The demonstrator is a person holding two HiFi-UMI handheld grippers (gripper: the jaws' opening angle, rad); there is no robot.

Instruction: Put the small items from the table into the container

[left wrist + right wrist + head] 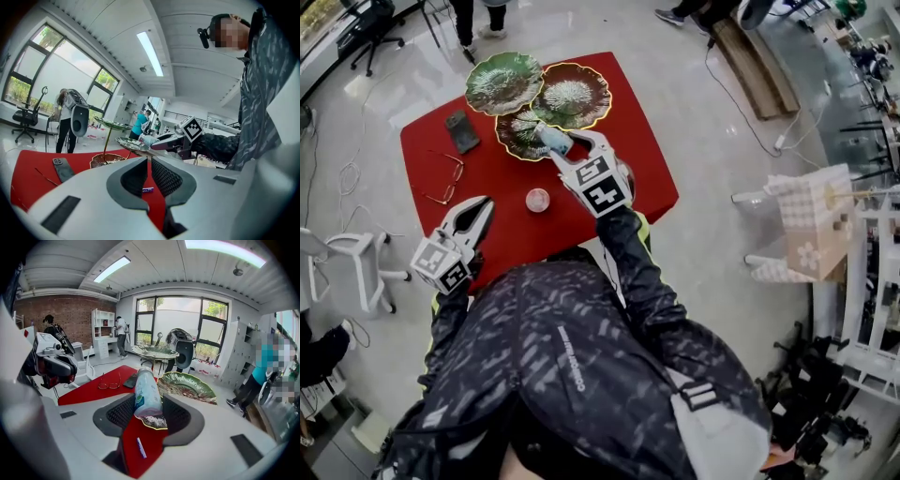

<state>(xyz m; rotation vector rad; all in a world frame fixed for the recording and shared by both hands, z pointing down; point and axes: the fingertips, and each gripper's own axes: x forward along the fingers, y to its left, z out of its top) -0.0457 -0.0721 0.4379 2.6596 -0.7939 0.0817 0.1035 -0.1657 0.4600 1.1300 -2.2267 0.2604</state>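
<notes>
The right gripper [149, 401] has its fingers [119, 413] closed on a small pale bottle [147, 392]. They pinch it near its base, so its length juts forward over the gold rim of the lowest dish [153, 422]. That looks like a carry lined up for a drop into the dish stand [574, 94] at the upper middle of the head view.

The left gripper [149, 159] is empty, its fingers [167, 178] drawn together with only a red sliver of table [502, 173] showing between them. It hangs at the table's lower left edge, probably parked clear of the working hand. Through that sliver lies a small purple-and-white stick [147, 190].

By my reading, what is left to gather is a round pink pot [538, 200] at the centre, plus glasses [445, 178] and a phone [462, 131] toward the left.
</notes>
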